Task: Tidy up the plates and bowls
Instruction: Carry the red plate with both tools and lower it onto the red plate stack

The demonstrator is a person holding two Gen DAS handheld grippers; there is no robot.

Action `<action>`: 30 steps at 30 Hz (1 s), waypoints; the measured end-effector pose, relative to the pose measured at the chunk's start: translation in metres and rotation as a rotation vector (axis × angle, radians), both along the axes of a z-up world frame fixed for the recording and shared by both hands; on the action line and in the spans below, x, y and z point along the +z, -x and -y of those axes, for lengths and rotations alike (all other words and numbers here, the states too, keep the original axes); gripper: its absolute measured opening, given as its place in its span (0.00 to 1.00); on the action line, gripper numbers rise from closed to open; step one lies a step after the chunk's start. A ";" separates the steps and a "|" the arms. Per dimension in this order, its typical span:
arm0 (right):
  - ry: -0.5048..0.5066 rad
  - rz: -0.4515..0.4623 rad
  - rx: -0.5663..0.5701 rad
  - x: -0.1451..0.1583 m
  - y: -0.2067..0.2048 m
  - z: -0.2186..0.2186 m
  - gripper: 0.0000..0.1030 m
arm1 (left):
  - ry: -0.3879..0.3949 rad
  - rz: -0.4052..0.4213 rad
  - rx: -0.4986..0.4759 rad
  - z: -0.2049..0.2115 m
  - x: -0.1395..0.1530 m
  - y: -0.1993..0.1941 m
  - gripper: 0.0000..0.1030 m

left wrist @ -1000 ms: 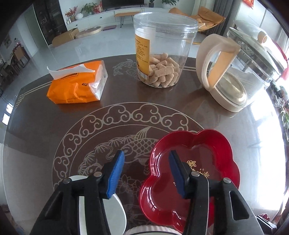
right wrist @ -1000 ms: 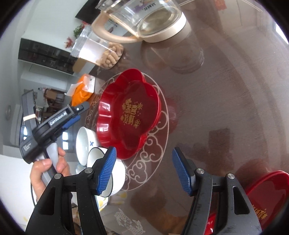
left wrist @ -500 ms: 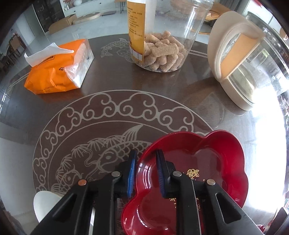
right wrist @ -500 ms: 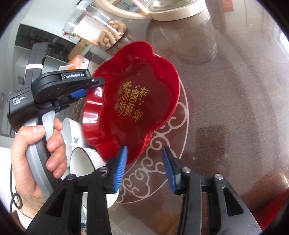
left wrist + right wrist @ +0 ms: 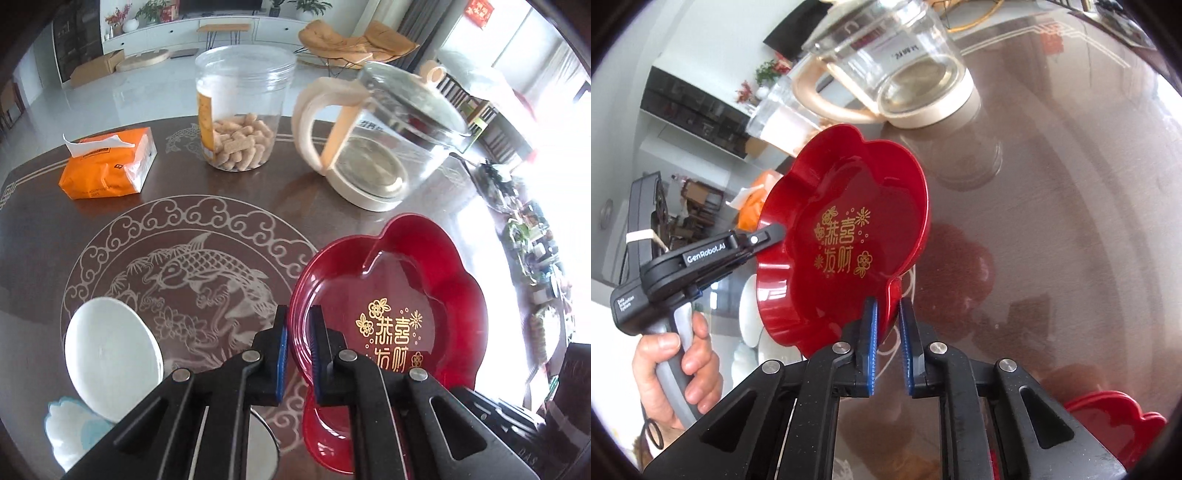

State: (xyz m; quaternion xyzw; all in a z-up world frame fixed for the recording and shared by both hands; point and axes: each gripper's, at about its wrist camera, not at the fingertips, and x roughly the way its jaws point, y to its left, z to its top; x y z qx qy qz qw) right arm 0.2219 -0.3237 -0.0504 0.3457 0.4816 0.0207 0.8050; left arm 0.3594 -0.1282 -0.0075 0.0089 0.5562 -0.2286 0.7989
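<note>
Above the patterned surface (image 5: pixel 110 236), the red flower-shaped plate (image 5: pixel 846 236) hangs tilted, its rim pinched by both left gripper (image 5: pixel 297 354) and right gripper (image 5: pixel 888 347); unequal pulls could slip it onto the white bowls (image 5: pixel 110 343) or glass kettle (image 5: pixel 384 147).

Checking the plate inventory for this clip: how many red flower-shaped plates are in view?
2. One red plate is held off the table, left gripper and right gripper on its rim; a second plate lies at the lower right, partly hidden.
</note>
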 end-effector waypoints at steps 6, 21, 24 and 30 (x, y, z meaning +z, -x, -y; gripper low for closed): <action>0.026 0.053 0.018 0.044 0.078 0.028 0.13 | 0.042 0.032 -0.069 0.012 0.038 0.091 0.10; 0.110 -0.015 -0.025 0.033 0.221 0.066 0.13 | 0.089 -0.055 -0.144 0.042 -0.024 0.245 0.14; 0.109 -0.050 -0.046 0.015 0.227 0.078 0.13 | 0.071 -0.072 -0.150 0.050 -0.038 0.255 0.15; 0.107 -0.092 -0.058 -0.008 0.221 0.090 0.13 | 0.028 -0.058 -0.169 0.061 -0.046 0.256 0.16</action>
